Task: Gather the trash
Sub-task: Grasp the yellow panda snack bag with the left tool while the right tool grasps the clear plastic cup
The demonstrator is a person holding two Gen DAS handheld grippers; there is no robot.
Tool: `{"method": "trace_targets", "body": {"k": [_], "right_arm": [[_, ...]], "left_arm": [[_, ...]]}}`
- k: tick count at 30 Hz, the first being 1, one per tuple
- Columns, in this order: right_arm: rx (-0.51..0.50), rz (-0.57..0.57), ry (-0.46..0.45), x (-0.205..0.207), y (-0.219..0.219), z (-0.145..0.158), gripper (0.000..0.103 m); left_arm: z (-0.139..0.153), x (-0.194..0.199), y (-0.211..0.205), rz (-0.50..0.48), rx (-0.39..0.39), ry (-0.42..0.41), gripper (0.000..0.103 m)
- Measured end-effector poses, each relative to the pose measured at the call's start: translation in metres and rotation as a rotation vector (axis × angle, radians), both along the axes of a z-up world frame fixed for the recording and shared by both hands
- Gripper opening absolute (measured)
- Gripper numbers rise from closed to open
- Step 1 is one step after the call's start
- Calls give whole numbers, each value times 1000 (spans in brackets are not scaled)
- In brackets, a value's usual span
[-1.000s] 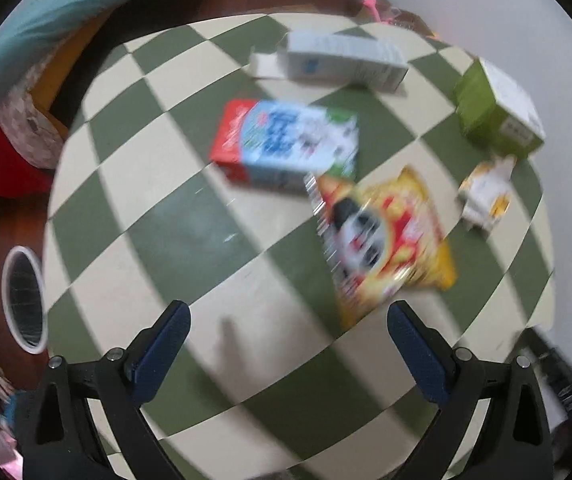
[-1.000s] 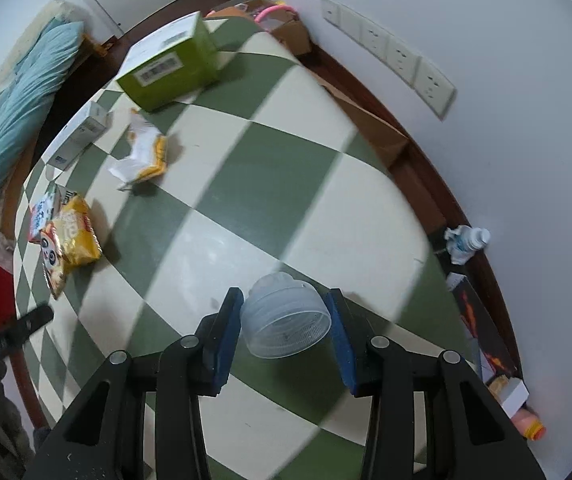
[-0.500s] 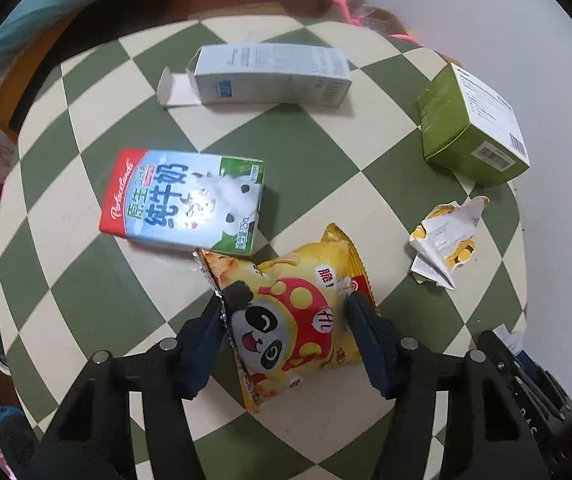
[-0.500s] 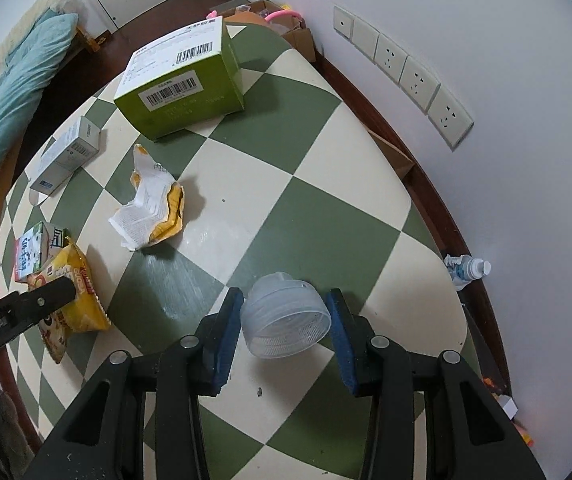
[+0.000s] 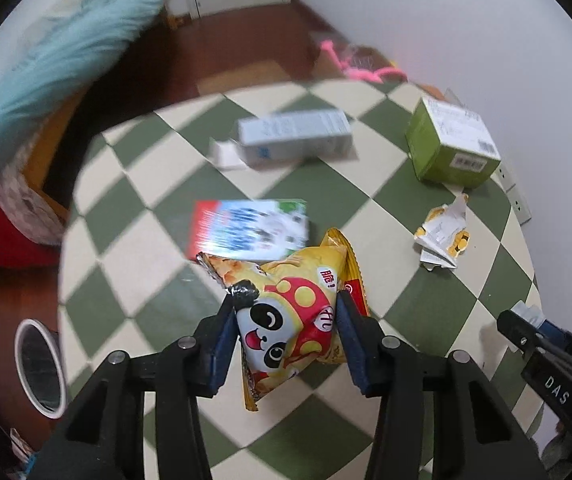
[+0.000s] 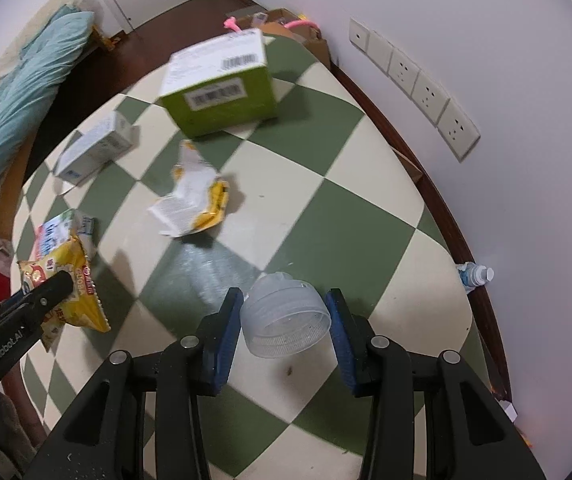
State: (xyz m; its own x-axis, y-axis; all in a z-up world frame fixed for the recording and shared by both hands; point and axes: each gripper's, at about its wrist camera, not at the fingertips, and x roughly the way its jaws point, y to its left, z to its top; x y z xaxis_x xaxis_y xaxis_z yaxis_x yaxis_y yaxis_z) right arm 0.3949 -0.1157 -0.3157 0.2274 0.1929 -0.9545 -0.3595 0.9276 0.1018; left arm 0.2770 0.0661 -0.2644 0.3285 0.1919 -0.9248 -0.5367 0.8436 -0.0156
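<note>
Left gripper [image 5: 286,326] pinches the snack bag [image 5: 286,320]; right gripper [image 6: 283,318] clamps the plastic cup [image 6: 286,316]. Squeeze harder and that thin cup could buckle; milk carton [image 5: 245,228] waits at twelve o'clock.

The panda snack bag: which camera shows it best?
The left wrist view. The snack bag fills the centre, panda face toward the camera, pinched between the left gripper fingers. The right wrist view catches only its edge at far left, partly behind that gripper.
</note>
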Motion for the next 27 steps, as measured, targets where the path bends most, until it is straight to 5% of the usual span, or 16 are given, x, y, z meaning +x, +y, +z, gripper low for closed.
{"method": "trace_targets", "body": {"k": [15, 22, 27], "right_arm": [[136, 161, -121, -74, 73, 96, 44], [241, 312, -143, -131, 158, 138, 44], [299, 468, -110, -192, 239, 149, 44]], "left_arm": [[101, -131, 87, 131, 115, -194, 43], [148, -216, 151, 264, 175, -260, 43], [154, -293, 207, 392, 204, -248, 43]]}}
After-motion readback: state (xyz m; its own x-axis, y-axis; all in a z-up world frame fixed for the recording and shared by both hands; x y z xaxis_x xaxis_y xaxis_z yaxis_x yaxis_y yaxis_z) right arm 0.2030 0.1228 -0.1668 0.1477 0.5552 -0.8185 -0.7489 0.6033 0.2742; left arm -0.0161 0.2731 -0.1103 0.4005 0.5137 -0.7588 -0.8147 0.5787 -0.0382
